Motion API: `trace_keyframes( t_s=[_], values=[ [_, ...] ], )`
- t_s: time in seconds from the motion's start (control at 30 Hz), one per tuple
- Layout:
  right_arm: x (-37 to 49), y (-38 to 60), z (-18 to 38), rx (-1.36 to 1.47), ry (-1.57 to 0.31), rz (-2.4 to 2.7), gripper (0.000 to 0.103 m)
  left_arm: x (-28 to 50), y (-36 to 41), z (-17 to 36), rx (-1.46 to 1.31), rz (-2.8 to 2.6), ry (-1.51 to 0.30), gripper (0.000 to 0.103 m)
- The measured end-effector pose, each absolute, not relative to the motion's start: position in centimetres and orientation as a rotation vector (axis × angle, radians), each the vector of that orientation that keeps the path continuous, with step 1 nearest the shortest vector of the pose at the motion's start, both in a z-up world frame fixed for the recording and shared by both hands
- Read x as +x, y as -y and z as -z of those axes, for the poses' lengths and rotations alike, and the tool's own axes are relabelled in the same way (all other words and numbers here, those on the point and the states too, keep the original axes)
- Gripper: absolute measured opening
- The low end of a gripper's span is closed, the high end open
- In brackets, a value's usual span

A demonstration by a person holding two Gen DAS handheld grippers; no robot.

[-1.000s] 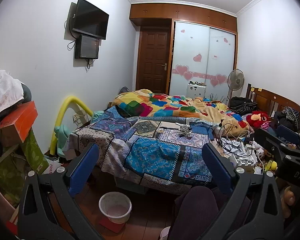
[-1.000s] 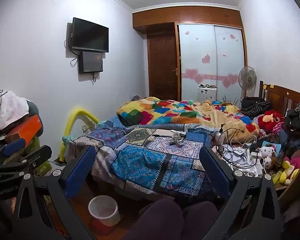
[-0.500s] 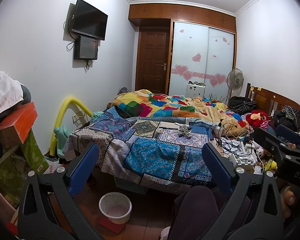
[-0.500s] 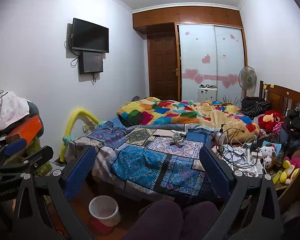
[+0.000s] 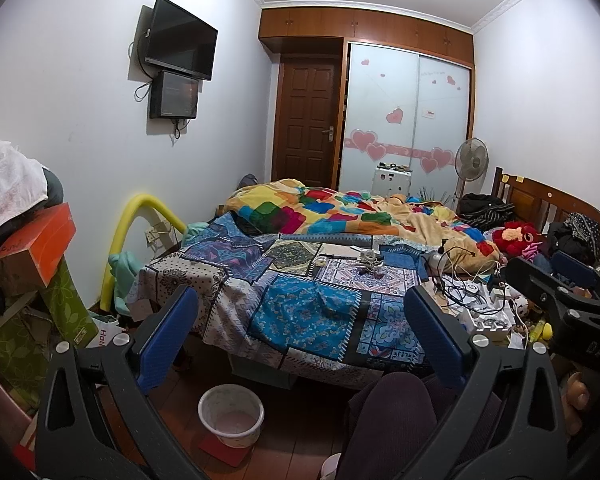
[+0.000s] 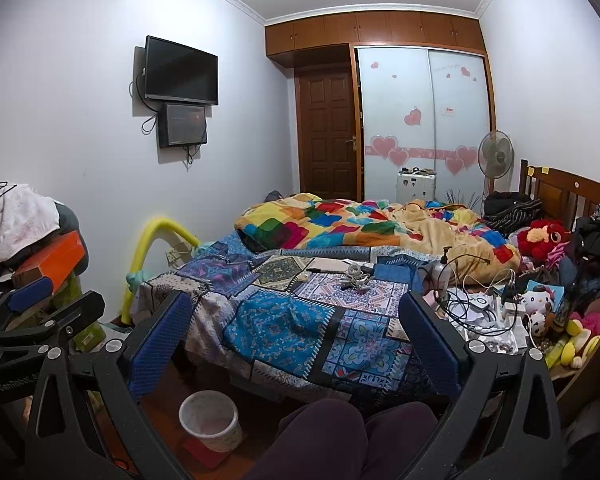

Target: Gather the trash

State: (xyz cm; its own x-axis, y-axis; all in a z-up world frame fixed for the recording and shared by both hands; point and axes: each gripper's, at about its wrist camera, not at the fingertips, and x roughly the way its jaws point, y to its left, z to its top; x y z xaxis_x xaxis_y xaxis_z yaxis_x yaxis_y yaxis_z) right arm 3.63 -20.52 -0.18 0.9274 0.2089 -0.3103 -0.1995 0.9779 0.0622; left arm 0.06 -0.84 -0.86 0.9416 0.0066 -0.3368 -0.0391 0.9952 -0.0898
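Observation:
A white waste bin [image 5: 231, 414] stands on the wooden floor in front of the bed; it also shows in the right wrist view [image 6: 210, 419]. A small pale crumpled clump [image 5: 370, 260] lies on the patchwork bedspread; the right wrist view shows it too [image 6: 356, 277]. My left gripper [image 5: 300, 332] is open and empty, held above the floor before the bed. My right gripper [image 6: 294, 334] is open and empty, at about the same height. Each gripper shows at the edge of the other's view.
The bed [image 5: 300, 304] fills the middle, with a colourful quilt [image 5: 340, 216] behind. Cables and small items [image 6: 480, 312] and plush toys [image 6: 540, 240] crowd the right side. Stacked boxes and clothes [image 5: 24, 256] stand left. My knees [image 6: 340, 440] are below.

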Motion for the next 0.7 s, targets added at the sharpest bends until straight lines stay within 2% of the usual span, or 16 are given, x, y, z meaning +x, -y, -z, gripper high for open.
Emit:
trace_keyframes(
  t_s=[0.4, 0.7],
  values=[
    [6.8, 21.0, 0.5, 0.036, -0.367, -0.186, 0.103, 3.5, 0.7, 0.4, -0.079, -0.036, -0.355, 0.103],
    [12.1, 24.3, 0.5, 0.030, -0.397, -0.086, 0.103, 11.8, 1.8, 0.6, -0.075, -0.013, -0.407, 0.103]
  ],
)
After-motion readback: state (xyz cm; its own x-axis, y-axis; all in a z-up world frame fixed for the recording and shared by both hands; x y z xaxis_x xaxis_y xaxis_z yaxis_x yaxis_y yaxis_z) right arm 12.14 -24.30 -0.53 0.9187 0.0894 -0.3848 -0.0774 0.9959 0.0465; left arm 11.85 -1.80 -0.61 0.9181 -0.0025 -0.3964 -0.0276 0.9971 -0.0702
